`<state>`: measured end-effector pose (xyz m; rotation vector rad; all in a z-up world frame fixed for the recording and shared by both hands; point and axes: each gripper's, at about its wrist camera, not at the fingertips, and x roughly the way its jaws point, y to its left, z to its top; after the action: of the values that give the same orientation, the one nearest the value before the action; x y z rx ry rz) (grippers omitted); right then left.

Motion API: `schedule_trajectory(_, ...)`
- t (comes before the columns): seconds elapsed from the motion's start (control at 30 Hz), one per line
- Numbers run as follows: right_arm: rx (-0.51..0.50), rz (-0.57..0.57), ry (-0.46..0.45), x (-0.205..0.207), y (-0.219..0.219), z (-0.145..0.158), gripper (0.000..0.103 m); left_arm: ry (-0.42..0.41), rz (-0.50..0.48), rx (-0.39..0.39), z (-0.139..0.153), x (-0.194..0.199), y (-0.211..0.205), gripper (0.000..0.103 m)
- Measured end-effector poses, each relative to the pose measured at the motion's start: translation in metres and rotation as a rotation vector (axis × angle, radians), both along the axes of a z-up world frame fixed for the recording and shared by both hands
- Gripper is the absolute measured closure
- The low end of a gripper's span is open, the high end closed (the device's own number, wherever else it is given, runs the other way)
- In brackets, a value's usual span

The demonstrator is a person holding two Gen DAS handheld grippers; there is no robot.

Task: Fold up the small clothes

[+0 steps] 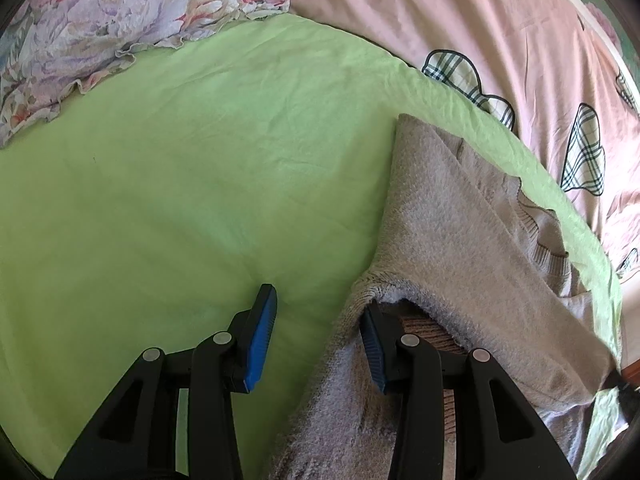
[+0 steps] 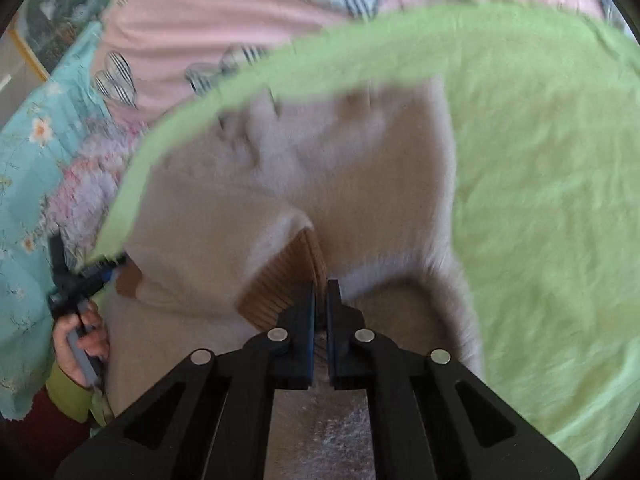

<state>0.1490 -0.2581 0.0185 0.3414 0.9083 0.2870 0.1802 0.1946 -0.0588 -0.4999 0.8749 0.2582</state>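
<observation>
A fuzzy grey sweater (image 1: 452, 216) lies on the green sheet (image 1: 192, 184), and one side is folded over itself. My left gripper (image 1: 320, 300) stands open at the sweater's near edge. Its right finger (image 1: 374, 348) is tucked under the fold, and its left finger (image 1: 262, 344) rests over bare sheet. In the right wrist view the sweater (image 2: 360, 168) looks blurred. My right gripper (image 2: 320, 292) is shut on the edge of its brown ribbed cuff (image 2: 280, 284). The left gripper (image 2: 106, 274) shows at the sweater's far left edge, held by a hand (image 2: 80, 344).
A floral pillow (image 1: 112, 28) lies at the back left. A pink quilt with plaid patches (image 1: 500, 40) borders the green sheet behind and to the right. A turquoise floral cloth (image 2: 28, 168) lies left of the sheet. Bare green sheet (image 2: 552, 200) spreads to the right of the sweater.
</observation>
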Motion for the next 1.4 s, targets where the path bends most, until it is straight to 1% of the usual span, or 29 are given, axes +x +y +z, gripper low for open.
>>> schedule_trajectory(0.03,0.011,-0.025,-0.039,0.001,-0.007,0.012,0.098,0.000,0.001,0.004,0.000,0.000,-0.001,0.060)
schedule_trajectory(0.07,-0.008,-0.038,-0.042,0.006,-0.011,0.015,0.098,0.002,0.002,0.009,0.000,0.001,-0.002,0.060)
schedule_trajectory(0.13,-0.064,-0.045,0.015,0.021,-0.015,0.002,0.098,0.001,0.002,0.017,0.000,0.001,-0.003,0.059)
schedule_trajectory(0.23,-0.084,-0.045,0.108,0.034,-0.016,-0.024,0.098,-0.005,0.002,-0.003,-0.001,0.000,-0.001,0.059)
schedule_trajectory(0.3,-0.080,-0.080,0.116,0.034,-0.018,-0.031,0.097,-0.004,0.000,-0.010,-0.002,-0.001,0.000,0.059)
schedule_trajectory(0.37,-0.114,-0.110,0.130,0.034,-0.017,-0.034,0.095,0.012,-0.016,-0.012,0.001,-0.001,-0.001,0.059)
schedule_trajectory(0.4,-0.124,-0.135,0.131,0.034,-0.018,-0.033,0.095,0.020,-0.036,-0.016,0.006,-0.003,-0.002,0.061)
schedule_trajectory(0.43,-0.117,-0.149,0.125,0.033,-0.019,-0.031,0.094,0.010,-0.066,-0.030,0.010,-0.006,-0.003,0.063)
schedule_trajectory(0.5,-0.127,-0.166,0.076,0.023,-0.021,-0.018,0.093,-0.041,-0.149,-0.073,0.023,-0.016,-0.006,0.061)
schedule_trajectory(0.53,-0.127,-0.157,0.058,0.020,-0.021,-0.016,0.090,-0.076,-0.190,-0.079,0.033,-0.021,-0.006,0.060)
schedule_trajectory(0.57,-0.120,-0.133,0.025,0.018,-0.018,-0.009,0.087,-0.093,-0.204,-0.074,0.040,-0.022,-0.006,0.060)
schedule_trajectory(0.6,-0.111,-0.119,0.011,0.018,-0.018,-0.005,0.075,-0.107,-0.213,-0.061,0.047,-0.020,-0.006,0.058)
schedule_trajectory(0.63,-0.107,-0.110,0.004,0.019,-0.016,-0.003,0.060,-0.115,-0.218,-0.038,0.055,-0.013,-0.005,0.056)
schedule_trajectory(0.67,-0.104,-0.088,-0.001,0.026,-0.013,0.000,0.055,-0.113,-0.221,-0.019,0.060,-0.005,-0.005,0.052)
schedule_trajectory(0.7,-0.109,-0.066,-0.009,0.036,-0.010,0.003,0.051,-0.110,-0.230,-0.001,0.063,0.005,-0.005,0.051)
schedule_trajectory(0.77,-0.135,-0.022,-0.022,0.060,-0.002,0.007,0.051,-0.082,-0.262,0.054,0.066,0.033,-0.010,0.050)
schedule_trajectory(0.83,-0.163,0.028,-0.016,0.083,0.007,0.006,0.051,-0.020,-0.312,0.141,0.064,0.069,-0.020,0.048)
schedule_trajectory(0.9,-0.232,0.080,-0.007,0.113,0.017,0.003,0.050,0.008,-0.366,0.192,0.060,0.098,-0.027,0.041)
schedule_trajectory(0.97,-0.290,0.134,0.002,0.138,0.025,-0.002,0.050,0.043,-0.370,0.278,0.056,0.131,-0.031,0.041)
schedule_trajectory(1.0,-0.322,0.179,0.002,0.154,0.030,-0.006,0.048,0.044,-0.369,0.293,0.055,0.140,-0.030,0.039)
schedule_trajectory(1.07,-0.357,0.229,-0.005,0.174,0.034,-0.011,0.041,0.051,-0.380,0.285,0.052,0.166,-0.027,0.037)
schedule_trajectory(1.1,-0.383,0.247,-0.008,0.182,0.035,-0.014,0.036,0.051,-0.392,0.275,0.052,0.178,-0.025,0.037)
schedule_trajectory(1.13,-0.404,0.273,-0.010,0.189,0.038,-0.017,0.033,0.050,-0.426,0.276,0.052,0.193,-0.026,0.037)
schedule_trajectory(1.17,-0.420,0.306,-0.009,0.196,0.040,-0.020,0.033,0.049,-0.456,0.285,0.052,0.200,-0.030,0.037)
schedule_trajectory(1.23,-0.439,0.367,0.000,0.205,0.045,-0.026,0.033,0.056,-0.572,0.296,0.053,0.218,-0.044,0.032)
schedule_trajectory(1.27,-0.446,0.383,0.002,0.207,0.047,-0.028,0.033,0.070,-0.631,0.312,0.051,0.226,-0.054,0.031)
schedule_trajectory(1.33,-0.450,0.430,0.024,0.215,0.050,-0.036,0.033,0.116,-0.717,0.371,0.040,0.239,-0.071,0.030)
schedule_trajectory(1.37,-0.449,0.445,0.037,0.216,0.051,-0.040,0.033,0.139,-0.741,0.389,0.034,0.242,-0.076,0.030)
schedule_trajectory(1.4,-0.450,0.469,0.075,0.220,0.052,-0.049,0.033,0.164,-0.763,0.405,0.027,0.246,-0.081,0.031)
